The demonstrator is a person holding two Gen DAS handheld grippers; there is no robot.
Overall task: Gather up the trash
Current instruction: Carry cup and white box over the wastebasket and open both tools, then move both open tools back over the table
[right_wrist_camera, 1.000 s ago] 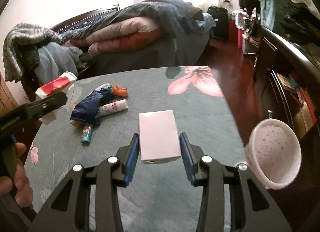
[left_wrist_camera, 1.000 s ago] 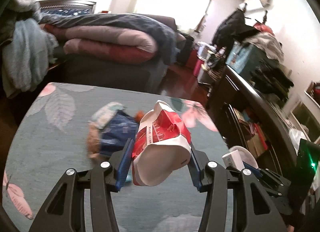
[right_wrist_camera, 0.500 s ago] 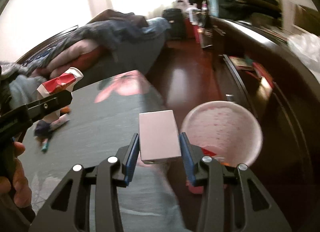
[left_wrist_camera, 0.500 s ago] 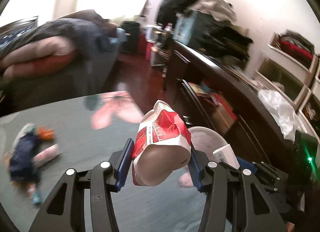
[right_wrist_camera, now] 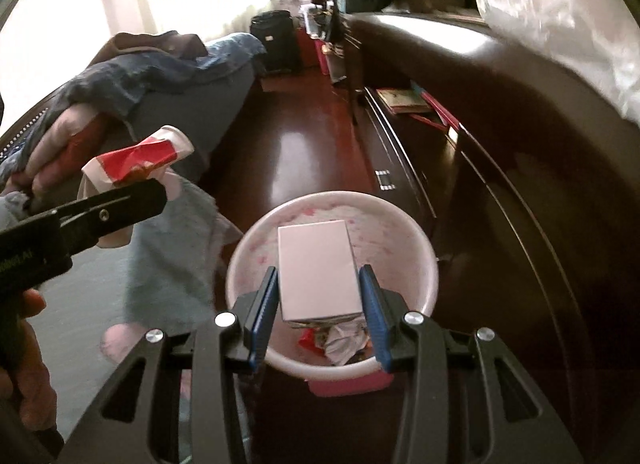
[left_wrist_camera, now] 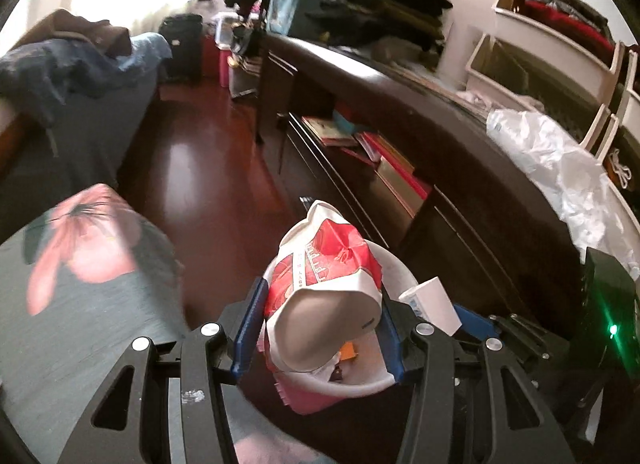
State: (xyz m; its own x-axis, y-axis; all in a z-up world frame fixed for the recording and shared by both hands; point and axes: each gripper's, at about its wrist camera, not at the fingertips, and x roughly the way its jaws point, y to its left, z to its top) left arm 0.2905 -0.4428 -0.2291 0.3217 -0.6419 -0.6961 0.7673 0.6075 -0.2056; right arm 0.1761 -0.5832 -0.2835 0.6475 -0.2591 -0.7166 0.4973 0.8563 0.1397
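My left gripper (left_wrist_camera: 318, 328) is shut on a crumpled red and white packet (left_wrist_camera: 322, 288), held over the near rim of a pink and white trash bin (left_wrist_camera: 384, 382). My right gripper (right_wrist_camera: 320, 306) is shut on a flat pale box (right_wrist_camera: 316, 268), held above the open trash bin (right_wrist_camera: 428, 264), which has wrappers at its bottom. The box also shows in the left wrist view (left_wrist_camera: 434, 304). The left gripper and packet (right_wrist_camera: 138, 158) show at the left of the right wrist view.
The table with a grey floral cloth (left_wrist_camera: 80, 304) lies to the left of the bin. A long dark cabinet (left_wrist_camera: 440, 168) runs along the right. Red wood floor (right_wrist_camera: 304, 144) and a bed with blankets (right_wrist_camera: 152, 76) lie beyond.
Both grippers swung right from over the table to over the trash bin, each still holding its item. The trash left on the table has gone out of view.
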